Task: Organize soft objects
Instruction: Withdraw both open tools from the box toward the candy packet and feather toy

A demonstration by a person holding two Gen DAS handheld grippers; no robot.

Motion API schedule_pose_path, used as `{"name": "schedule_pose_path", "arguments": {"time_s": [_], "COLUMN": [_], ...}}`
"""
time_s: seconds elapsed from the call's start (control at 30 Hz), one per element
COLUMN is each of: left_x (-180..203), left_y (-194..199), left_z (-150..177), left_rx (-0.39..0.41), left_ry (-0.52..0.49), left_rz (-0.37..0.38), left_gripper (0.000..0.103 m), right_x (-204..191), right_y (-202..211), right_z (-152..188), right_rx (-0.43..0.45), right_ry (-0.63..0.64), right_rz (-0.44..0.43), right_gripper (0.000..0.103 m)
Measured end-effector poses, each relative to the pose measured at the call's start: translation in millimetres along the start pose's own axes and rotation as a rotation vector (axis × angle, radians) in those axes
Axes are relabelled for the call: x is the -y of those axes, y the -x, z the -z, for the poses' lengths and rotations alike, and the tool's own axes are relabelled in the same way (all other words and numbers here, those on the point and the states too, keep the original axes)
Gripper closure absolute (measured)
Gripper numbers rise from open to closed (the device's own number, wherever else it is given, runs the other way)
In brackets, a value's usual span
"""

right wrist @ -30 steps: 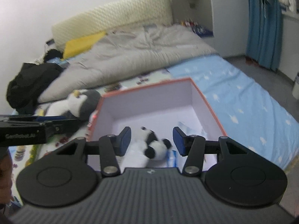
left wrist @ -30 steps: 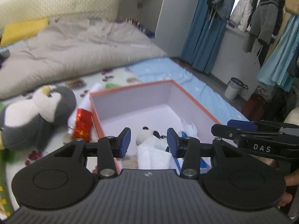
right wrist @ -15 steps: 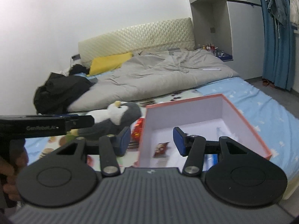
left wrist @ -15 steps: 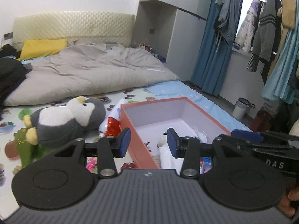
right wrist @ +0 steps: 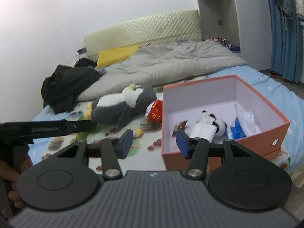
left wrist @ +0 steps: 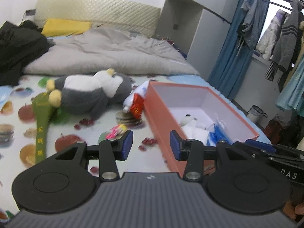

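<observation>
An orange box [left wrist: 157,112] [right wrist: 281,131] with a white inside stands on the bed; a small panda plush [left wrist: 187,118] [right wrist: 212,120], white cloth and blue packets lie in it. Left of the box a grey and white penguin plush [left wrist: 89,93] [right wrist: 121,106] lies on the fruit-print sheet, with a red foil packet [left wrist: 136,106] [right wrist: 155,111] between them. My left gripper [left wrist: 151,145] is open and empty over the sheet by the box's near corner. My right gripper [right wrist: 153,142] is open and empty at the box's left wall.
A green cloth strip [left wrist: 42,121] lies beside the penguin, a small pink and yellow thing [left wrist: 117,129] near my left fingers. A grey duvet [left wrist: 106,55], yellow pillow [right wrist: 115,54] and black clothes [right wrist: 66,85] fill the far bed. Hanging clothes and a bin [left wrist: 256,114] stand right.
Both grippers have drawn back and swung left from above the box's inside; the penguin plush and the sheet have come into view. Neither pair of jaws has changed its width.
</observation>
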State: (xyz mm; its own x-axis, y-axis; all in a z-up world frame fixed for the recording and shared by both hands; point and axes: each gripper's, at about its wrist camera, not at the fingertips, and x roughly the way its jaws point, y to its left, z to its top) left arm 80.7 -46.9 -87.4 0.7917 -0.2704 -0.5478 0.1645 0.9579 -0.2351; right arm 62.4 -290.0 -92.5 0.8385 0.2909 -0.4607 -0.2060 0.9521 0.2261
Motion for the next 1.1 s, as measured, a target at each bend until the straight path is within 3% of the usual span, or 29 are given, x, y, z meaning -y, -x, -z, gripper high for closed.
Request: {"name": "schedule_pose_path", "arguments": {"time_s": [0.37,0.77,1.1], "left_x": [-32.6,-72.4,-111.5], "left_y": [-10.1,-67.3,-125.7], "left_z": [26.1,33.1,26.1], "left_rx": [-0.036,-0.09,-0.114], "left_ry": [0.042,0.061,0.14], "left_rz": [-0.041,-0.049,0.027], "left_gripper": [0.049,0.048,0.047], "right_x": [-29.8,-56.4,-79.9], "right_y": [-16.5,-64.4,-119.7], "right_z": [21.2,15.0,-3.2], "right_rx": [-0.041,-0.07,-0.078], "right_ry": [0.069,0.123,0.145], "right_rz": [-0.014,-0.004,0.004], "right_gripper": [0.05,0.05,0.05]}}
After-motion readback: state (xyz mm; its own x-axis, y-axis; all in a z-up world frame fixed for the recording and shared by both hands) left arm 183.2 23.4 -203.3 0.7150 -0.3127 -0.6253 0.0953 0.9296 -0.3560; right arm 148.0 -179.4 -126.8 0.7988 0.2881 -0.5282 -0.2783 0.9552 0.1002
